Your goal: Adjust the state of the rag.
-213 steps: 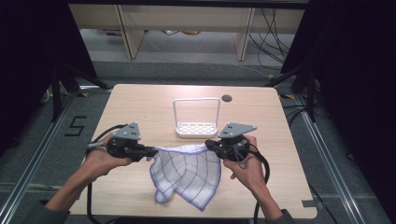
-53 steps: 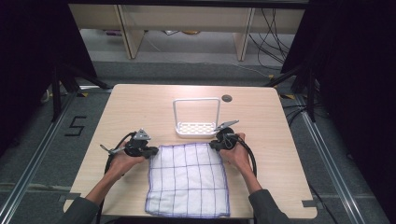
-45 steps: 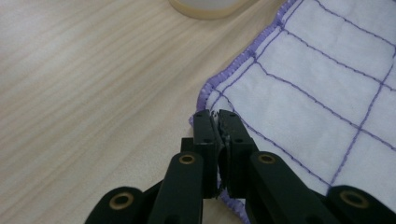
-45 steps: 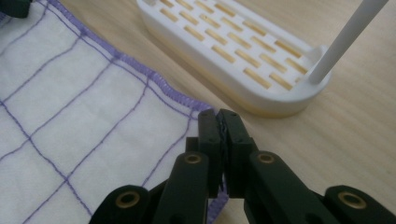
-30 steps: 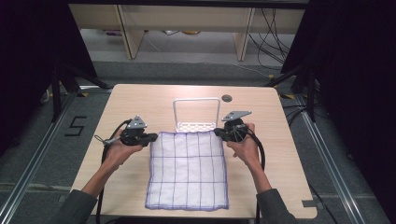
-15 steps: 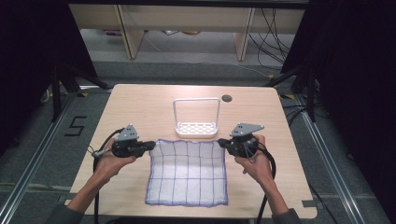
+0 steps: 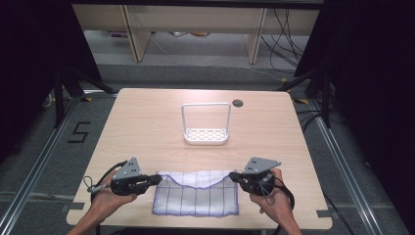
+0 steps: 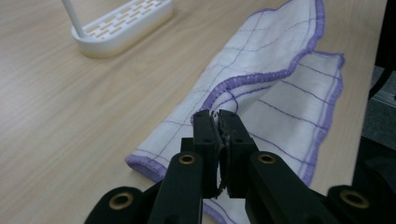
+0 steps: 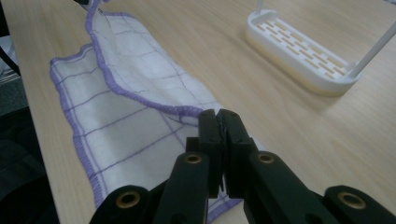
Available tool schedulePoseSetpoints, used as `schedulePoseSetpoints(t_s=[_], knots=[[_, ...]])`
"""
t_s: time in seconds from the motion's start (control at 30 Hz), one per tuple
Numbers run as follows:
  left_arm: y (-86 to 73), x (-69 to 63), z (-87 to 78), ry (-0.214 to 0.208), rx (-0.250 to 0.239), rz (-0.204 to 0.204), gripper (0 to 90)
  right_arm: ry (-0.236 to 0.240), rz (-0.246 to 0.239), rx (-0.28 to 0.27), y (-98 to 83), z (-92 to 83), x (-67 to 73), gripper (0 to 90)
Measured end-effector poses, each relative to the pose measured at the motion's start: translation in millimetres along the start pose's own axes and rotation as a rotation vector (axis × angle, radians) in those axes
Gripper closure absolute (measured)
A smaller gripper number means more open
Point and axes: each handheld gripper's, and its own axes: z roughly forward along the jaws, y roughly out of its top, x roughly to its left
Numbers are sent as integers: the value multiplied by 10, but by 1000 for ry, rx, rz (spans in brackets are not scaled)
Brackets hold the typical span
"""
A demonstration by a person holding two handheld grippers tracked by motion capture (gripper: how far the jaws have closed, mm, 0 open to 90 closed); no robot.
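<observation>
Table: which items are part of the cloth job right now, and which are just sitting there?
In use:
- checked cloth, half folded near the table's front edge
- left gripper, shut on one cloth corner
- right gripper, shut on the other corner

Idle:
- white rack, mid-table, apart from the cloth
- dark round spot near the far edge; cannot tell what it is

White slotted rack with tall wire loop at worktop centre, dark round grommet at one o'clock of it
</observation>
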Motion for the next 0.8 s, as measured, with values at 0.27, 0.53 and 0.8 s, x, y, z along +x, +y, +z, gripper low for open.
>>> schedulePoseSetpoints(t_s=[0.27,0.53,0.8], knots=[[-244,-174,97,-28,92,67,855,66,45,83,-326,82,143,886],[-339,-278,113,-56,128,76,840,113,67,109,-504,67,264,871],[-351,-264,-2,-51,54,-9,535,68,122,64,-565,-70,294,656]])
